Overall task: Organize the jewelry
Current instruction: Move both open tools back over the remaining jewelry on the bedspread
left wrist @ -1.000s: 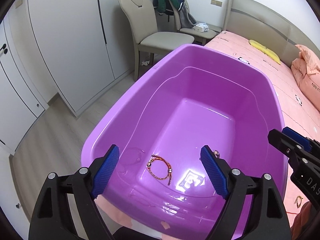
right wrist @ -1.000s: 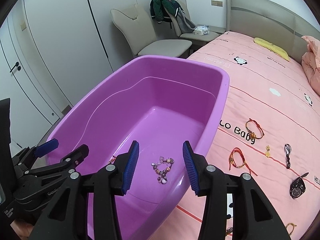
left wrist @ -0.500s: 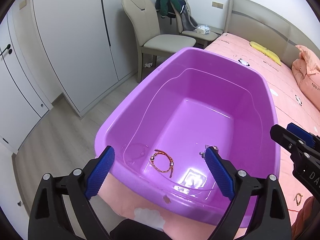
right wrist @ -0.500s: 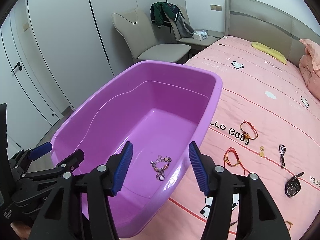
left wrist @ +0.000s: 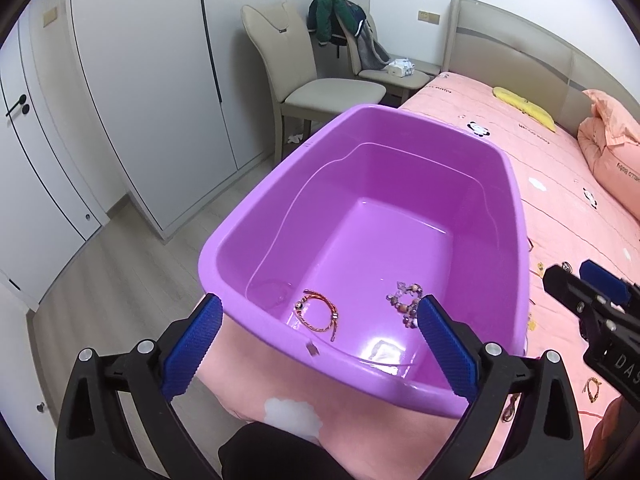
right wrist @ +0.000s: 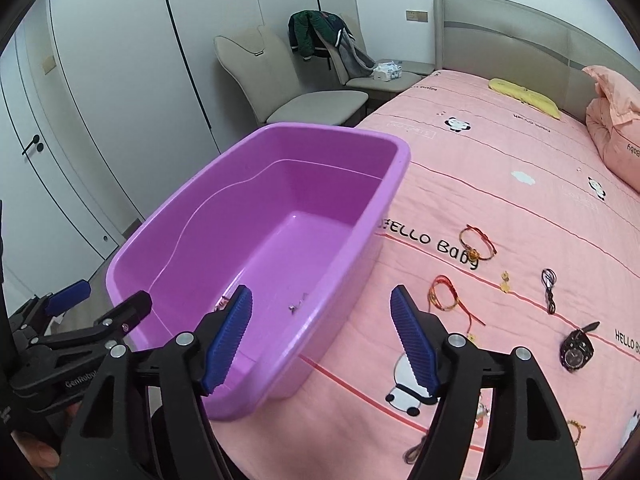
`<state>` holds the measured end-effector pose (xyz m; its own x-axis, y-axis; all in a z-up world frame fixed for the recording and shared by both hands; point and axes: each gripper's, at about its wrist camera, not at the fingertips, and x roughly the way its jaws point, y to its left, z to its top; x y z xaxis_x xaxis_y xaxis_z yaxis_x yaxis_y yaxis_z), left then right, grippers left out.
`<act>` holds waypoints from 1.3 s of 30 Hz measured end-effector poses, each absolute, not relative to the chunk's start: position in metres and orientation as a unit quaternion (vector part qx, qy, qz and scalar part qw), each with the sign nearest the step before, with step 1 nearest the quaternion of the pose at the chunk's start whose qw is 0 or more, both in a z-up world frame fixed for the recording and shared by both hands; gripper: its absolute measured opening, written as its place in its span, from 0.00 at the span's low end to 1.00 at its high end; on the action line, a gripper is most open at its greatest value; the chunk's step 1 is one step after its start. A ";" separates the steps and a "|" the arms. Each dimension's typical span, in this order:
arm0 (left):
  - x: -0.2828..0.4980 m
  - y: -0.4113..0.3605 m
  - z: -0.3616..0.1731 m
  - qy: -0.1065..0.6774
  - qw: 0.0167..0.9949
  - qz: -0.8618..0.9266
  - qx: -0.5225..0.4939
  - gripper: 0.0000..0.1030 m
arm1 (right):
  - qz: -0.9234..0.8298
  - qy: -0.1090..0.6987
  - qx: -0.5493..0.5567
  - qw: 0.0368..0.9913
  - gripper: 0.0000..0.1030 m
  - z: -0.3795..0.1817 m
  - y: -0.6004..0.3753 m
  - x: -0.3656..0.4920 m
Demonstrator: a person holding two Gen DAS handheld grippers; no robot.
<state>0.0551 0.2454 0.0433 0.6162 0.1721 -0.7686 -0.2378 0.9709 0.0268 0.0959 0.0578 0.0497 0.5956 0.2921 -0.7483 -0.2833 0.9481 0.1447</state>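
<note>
**A:** Purple plastic — the tub [left wrist: 400, 184] sits at the corner of the pink bedspread [right wrist: 500, 168], and that tub is what I'll place everything by. What's inside it?

**B:** Two pieces on its floor, both at the near end. A red cord bracelet [left wrist: 318, 314] lies toward the left wall, and a beaded bracelet [left wrist: 405, 305] lies just beside it toward the right wall. They aren't touching.

**A:** And the tools?

**B:** The left gripper [left wrist: 316, 346] hangs above the tub's near rim, jaws spread wide and empty — they have just been opening further. The right gripper [right wrist: 320, 338] straddles the tub's right wall, one blue pad over the inside, the other over the bedspread. Its jaws have just been opening too, and nothing is between them.

**A:** What's still outside the tub?

**B:** To the right of it, on the bedspread: a gold-and-red bracelet [right wrist: 476, 242] near the printed lettering, a red string bracelet [right wrist: 448, 298] nearer the tub's front corner, a small gold charm [right wrist: 505, 282], a dark cord piece [right wrist: 549, 286] and a black watch [right wrist: 576, 350] farther out.

**A:** Anything beyond the tub?

**B:** A beige chair [left wrist: 316, 88].
</note>
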 end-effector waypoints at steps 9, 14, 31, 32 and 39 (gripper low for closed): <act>0.039 0.214 0.047 0.418 0.903 0.089 -0.031 0.94 | 0.136 0.427 0.025 0.894 0.67 0.042 0.017 0.064; 0.027 0.187 0.044 0.420 0.905 0.063 -0.023 0.94 | 0.110 0.435 0.036 0.893 0.67 0.030 -0.014 0.041; 0.002 0.081 0.009 0.441 0.897 -0.019 0.005 0.94 | 0.016 0.451 0.069 0.890 0.67 -0.003 -0.129 -0.038; 0.000 0.074 0.005 0.444 0.896 -0.024 0.009 0.94 | 0.011 0.449 0.070 0.891 0.67 -0.004 -0.135 -0.043; -0.012 0.044 -0.018 0.449 0.892 -0.049 0.033 0.94 | -0.022 0.447 0.083 0.890 0.67 -0.016 -0.174 -0.070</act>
<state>-0.0121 0.0436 -0.0182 0.5927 -0.0581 -0.8033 0.1181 0.9929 0.0153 -0.0704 -0.1737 -0.0165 0.5992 0.0359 -0.7998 0.1128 0.9853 0.1286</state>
